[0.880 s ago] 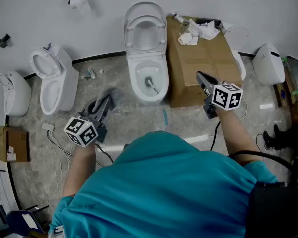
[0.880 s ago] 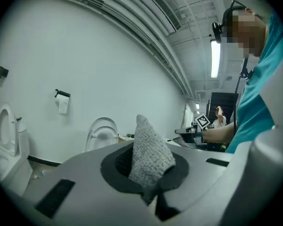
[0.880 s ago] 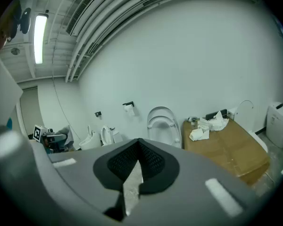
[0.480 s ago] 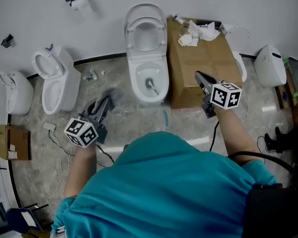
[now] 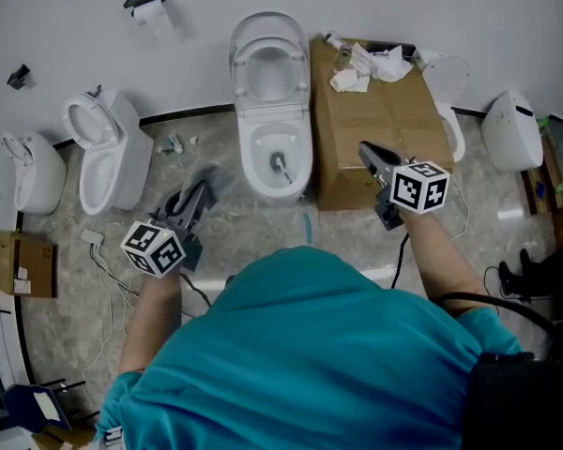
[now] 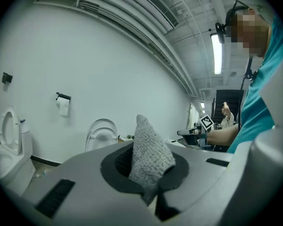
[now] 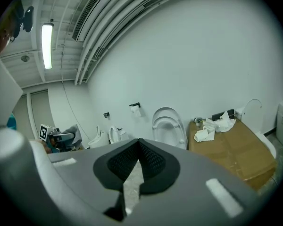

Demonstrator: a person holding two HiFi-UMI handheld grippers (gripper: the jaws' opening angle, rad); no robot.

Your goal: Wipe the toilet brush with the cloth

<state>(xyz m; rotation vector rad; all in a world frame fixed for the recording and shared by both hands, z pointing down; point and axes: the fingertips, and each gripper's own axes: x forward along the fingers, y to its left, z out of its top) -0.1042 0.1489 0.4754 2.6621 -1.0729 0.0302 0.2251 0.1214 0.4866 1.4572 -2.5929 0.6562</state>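
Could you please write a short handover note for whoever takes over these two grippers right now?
The left gripper is shut on the grey cloth, left of the middle toilet.
The right gripper is shut and empty, by the cardboard box.
The toilet brush sits in that toilet's bowl, untouched.
Done: cloth in grip. Left: grasp the brush and wipe it.

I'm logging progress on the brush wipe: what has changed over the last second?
Barely anything. The right gripper, shut and empty, edged slightly left, toward the toilet. Nothing was grabbed or released. The left gripper still holds the cloth, and the toilet brush still sits in the bowl.
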